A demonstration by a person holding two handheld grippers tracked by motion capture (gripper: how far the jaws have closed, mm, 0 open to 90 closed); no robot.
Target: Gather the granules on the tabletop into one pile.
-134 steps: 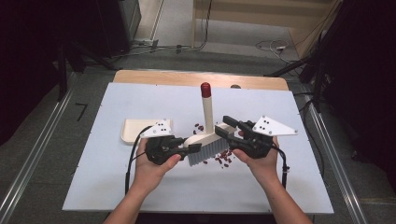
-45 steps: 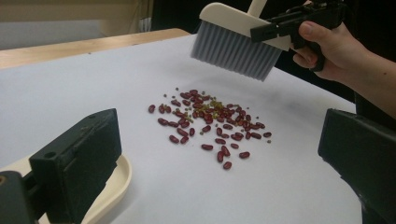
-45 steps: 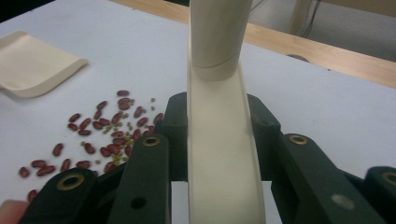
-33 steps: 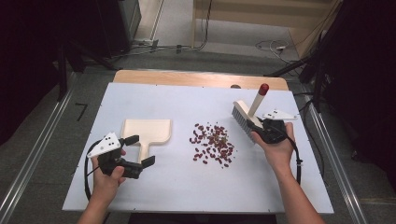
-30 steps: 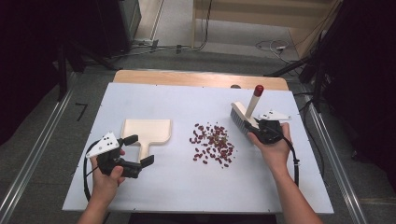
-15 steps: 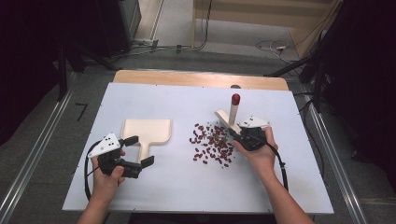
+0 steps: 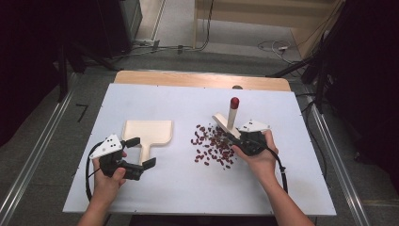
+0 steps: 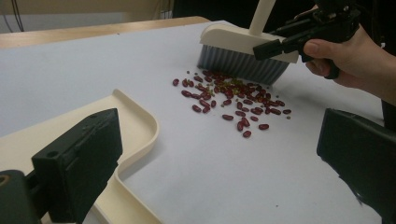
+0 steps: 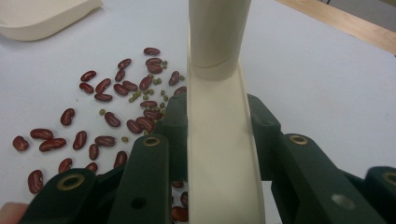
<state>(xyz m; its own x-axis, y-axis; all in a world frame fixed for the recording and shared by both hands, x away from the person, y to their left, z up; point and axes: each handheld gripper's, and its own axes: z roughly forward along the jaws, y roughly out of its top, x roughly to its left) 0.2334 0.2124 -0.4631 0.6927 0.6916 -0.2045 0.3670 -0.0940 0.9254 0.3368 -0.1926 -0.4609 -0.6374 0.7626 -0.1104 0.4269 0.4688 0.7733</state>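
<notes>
Beans [image 7: 212,145], dark red, scattered mid-table: my right gripper [image 7: 244,140] clamps the cream brush [image 7: 221,125]; sweep gently toward the cream dustpan [image 7: 147,132], left gripper [image 7: 136,153] gaping.

Brush [image 7: 225,123]: carried from the table's right side onto the right edge of the beans [image 7: 211,146].
Right gripper [image 7: 235,139]: moved left with it, clamped on its head.
</notes>
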